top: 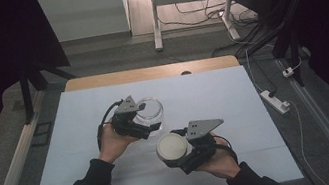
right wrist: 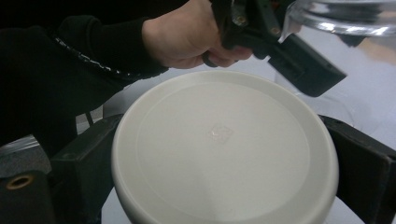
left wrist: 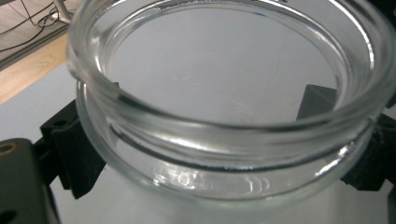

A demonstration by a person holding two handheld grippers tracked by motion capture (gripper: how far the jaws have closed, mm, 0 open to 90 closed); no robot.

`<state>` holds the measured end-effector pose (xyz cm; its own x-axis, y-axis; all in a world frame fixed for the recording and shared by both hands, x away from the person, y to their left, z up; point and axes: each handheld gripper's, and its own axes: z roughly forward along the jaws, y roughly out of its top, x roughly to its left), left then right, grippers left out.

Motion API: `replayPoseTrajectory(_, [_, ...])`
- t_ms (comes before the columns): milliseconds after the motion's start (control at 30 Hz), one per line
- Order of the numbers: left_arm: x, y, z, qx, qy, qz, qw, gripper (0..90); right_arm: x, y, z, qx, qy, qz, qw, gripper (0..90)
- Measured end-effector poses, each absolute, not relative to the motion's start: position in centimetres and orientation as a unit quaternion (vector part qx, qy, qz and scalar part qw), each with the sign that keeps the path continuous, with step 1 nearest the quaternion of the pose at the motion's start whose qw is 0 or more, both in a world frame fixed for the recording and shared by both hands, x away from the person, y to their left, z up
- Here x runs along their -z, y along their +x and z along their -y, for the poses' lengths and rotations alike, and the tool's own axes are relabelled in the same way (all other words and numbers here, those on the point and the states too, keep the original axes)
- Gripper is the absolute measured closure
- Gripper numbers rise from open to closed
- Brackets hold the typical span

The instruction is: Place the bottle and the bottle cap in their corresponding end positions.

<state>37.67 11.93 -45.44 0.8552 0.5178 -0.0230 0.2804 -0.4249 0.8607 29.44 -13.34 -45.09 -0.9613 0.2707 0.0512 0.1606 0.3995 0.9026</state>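
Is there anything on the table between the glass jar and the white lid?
No. In the high view, the glass jar, held by the left gripper, and the white lid, held by the right gripper, have bare table sheet between them.

Dim room, grey floor (top: 96, 58), white desk legs (top: 155, 18) behind.

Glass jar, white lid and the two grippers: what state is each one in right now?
Glass jar: open, lid off, empty, held.
White lid: off the jar, held flat.
Left gripper: shut on the glass jar.
Right gripper: shut on the white lid.
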Motion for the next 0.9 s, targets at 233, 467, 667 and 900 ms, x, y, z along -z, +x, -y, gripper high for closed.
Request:
replayPoseTrajectory(233, [45.6, 38.5, -11.5, -0.125, 0.833, -0.238, 0.483, 7.4, 46.0, 29.4, 13.2, -0.529, 0.129, -0.837, 0.056, 7.2])
replayPoseTrajectory(467, [45.8, 39.2, -10.8, -0.128, 0.834, -0.237, 0.482, 7.4, 46.7, 29.6, 13.0, -0.526, 0.138, -0.838, 0.059, 7.2])
replayPoseTrajectory(667, [46.4, 40.0, -10.2, -0.130, 0.833, -0.239, 0.481, 7.4, 47.4, 29.9, 12.7, -0.526, 0.144, -0.836, 0.064, 7.2])
replayPoseTrajectory(900, [47.3, 41.0, -9.5, -0.128, 0.835, -0.243, 0.477, 7.4, 48.4, 30.3, 12.1, -0.518, 0.146, -0.840, 0.072, 7.2])
